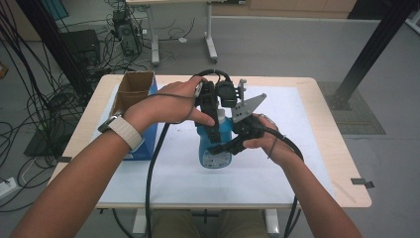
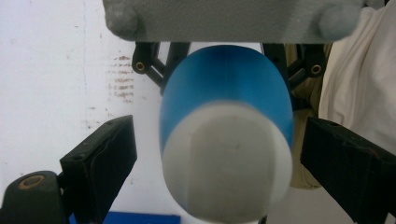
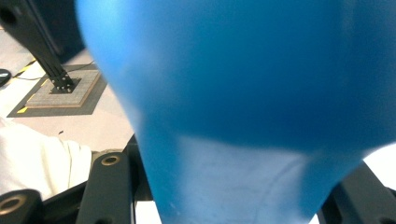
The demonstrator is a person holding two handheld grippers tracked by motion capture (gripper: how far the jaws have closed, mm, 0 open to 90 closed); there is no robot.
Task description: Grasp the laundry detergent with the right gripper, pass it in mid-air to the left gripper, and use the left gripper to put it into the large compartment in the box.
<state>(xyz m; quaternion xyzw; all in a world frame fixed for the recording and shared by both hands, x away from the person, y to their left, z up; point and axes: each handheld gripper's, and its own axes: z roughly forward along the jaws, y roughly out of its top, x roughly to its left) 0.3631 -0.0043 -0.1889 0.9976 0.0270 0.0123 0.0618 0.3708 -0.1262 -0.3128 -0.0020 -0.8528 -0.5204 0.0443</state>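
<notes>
Between two claws: one blue bottle [image 1: 216, 144].

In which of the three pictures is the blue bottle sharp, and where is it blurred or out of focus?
High view: the blue bottle is fairly sharp, under even light with no strong glare. Left gripper view: its white cap is very close and soft, while the left gripper pads look clearer. Right gripper view: the bottle body is a smooth blur, and the floor behind is sharper.
</notes>
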